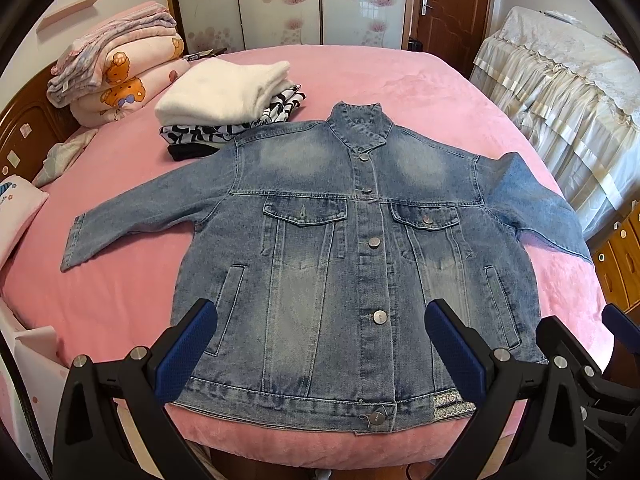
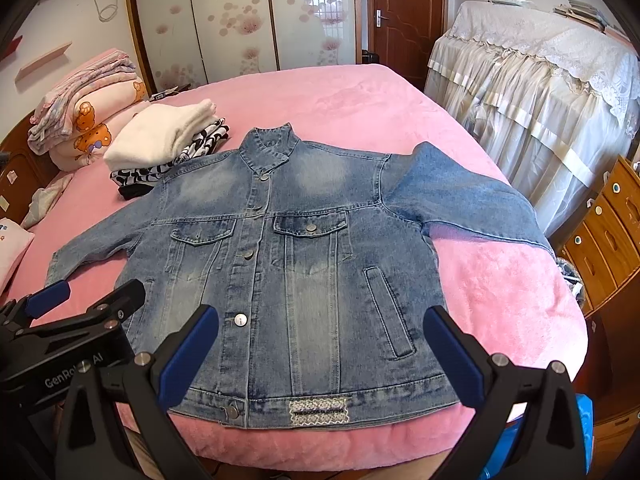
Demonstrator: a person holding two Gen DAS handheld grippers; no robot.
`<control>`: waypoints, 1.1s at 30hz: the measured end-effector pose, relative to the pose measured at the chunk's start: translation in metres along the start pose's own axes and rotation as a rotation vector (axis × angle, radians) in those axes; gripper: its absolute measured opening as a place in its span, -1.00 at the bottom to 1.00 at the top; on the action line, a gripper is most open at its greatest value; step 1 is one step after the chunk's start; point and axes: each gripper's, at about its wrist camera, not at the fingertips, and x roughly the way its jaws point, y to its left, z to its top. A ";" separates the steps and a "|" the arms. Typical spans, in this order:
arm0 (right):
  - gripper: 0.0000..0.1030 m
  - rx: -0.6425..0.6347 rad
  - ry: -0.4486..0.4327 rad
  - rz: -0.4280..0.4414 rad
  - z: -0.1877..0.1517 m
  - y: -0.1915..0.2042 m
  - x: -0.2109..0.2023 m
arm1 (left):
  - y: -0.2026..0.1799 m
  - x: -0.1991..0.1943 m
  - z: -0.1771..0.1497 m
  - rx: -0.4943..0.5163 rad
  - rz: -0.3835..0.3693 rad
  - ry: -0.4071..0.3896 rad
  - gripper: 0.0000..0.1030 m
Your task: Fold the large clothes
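Observation:
A blue denim jacket [image 1: 328, 248] lies flat, front up and buttoned, on the pink bed [image 1: 420, 88], hem at the near edge, both sleeves spread out. It also shows in the right wrist view [image 2: 296, 264]. My left gripper [image 1: 320, 344] is open and empty, hovering above the jacket's hem. My right gripper [image 2: 320, 352] is open and empty, above the hem's right half. The left gripper also shows at the left in the right wrist view [image 2: 86, 294]. The right sleeve [image 2: 472, 200] hangs toward the bed's right edge.
A stack of folded clothes [image 1: 228, 104] with a white one on top sits left of the jacket's collar. Folded quilts [image 1: 116, 68] lie by the headboard. A lace-covered piece of furniture [image 2: 532, 92] and wooden drawers [image 2: 608, 232] stand to the right. A door [image 1: 448, 8] is behind.

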 end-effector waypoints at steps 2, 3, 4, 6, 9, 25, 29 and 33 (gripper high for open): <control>0.99 0.000 -0.001 0.000 0.000 -0.001 0.000 | 0.000 0.000 0.000 0.001 0.000 -0.001 0.99; 0.99 0.001 -0.001 -0.001 0.000 -0.001 0.001 | 0.000 0.000 0.000 0.001 0.000 -0.001 0.99; 0.99 0.001 0.000 -0.001 0.000 -0.001 0.001 | 0.000 0.000 0.000 0.002 0.000 -0.002 0.99; 0.99 0.003 0.000 -0.001 -0.001 -0.002 0.002 | 0.000 0.000 0.000 0.002 0.000 -0.001 0.99; 0.99 0.003 0.001 0.000 -0.001 -0.002 0.002 | 0.000 0.001 -0.001 0.001 -0.001 0.002 0.99; 0.99 0.003 0.001 0.002 -0.001 -0.002 0.002 | 0.001 0.005 -0.004 -0.003 0.003 0.004 0.99; 0.99 0.003 0.000 0.001 -0.002 -0.003 0.003 | 0.001 0.005 -0.004 -0.003 0.004 0.005 0.99; 0.99 0.004 0.001 0.002 -0.001 -0.003 0.003 | 0.001 0.004 -0.004 -0.003 0.005 0.005 0.99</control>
